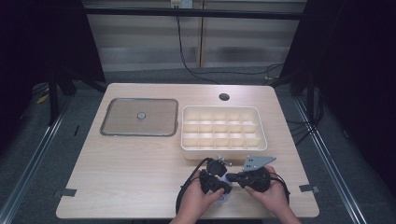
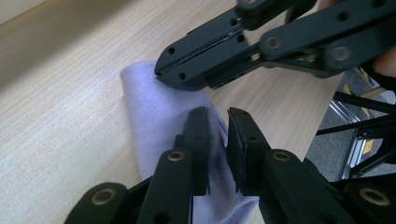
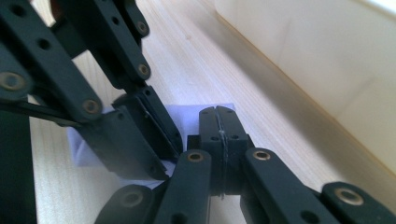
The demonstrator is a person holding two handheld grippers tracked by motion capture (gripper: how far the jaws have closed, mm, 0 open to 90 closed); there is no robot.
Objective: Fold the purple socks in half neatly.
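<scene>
on the left of the wooden desk [image 1: 140, 158] we see a flat grey tray [image 1: 139, 116] with a small round knob at its middle. just right of it sits a cream box [image 1: 223, 132] split into many small compartments, and behind that a round hole [image 1: 224, 97] in the desk top.

at the near edge, in front of the box, two hands come in from the bottom. the left hand [image 1: 198, 200] holds the left gripper [image 2: 217, 116]; in the left gripper view its jaws stand slightly spread, with a fold of pale lilac cloth [image 2: 159, 121] between and under them, the pads not quite pressed on it. the cloth lies on the desk, a small patch of it showing between the two grippers in the high view [image 1: 229, 178].

the right hand [image 1: 275, 196] holds the right gripper [image 3: 218, 112], whose jaws are pressed together, a thin line at their seam; we cannot tell whether cloth is caught there. its tip meets the cloth's far edge in the left gripper view.
</scene>
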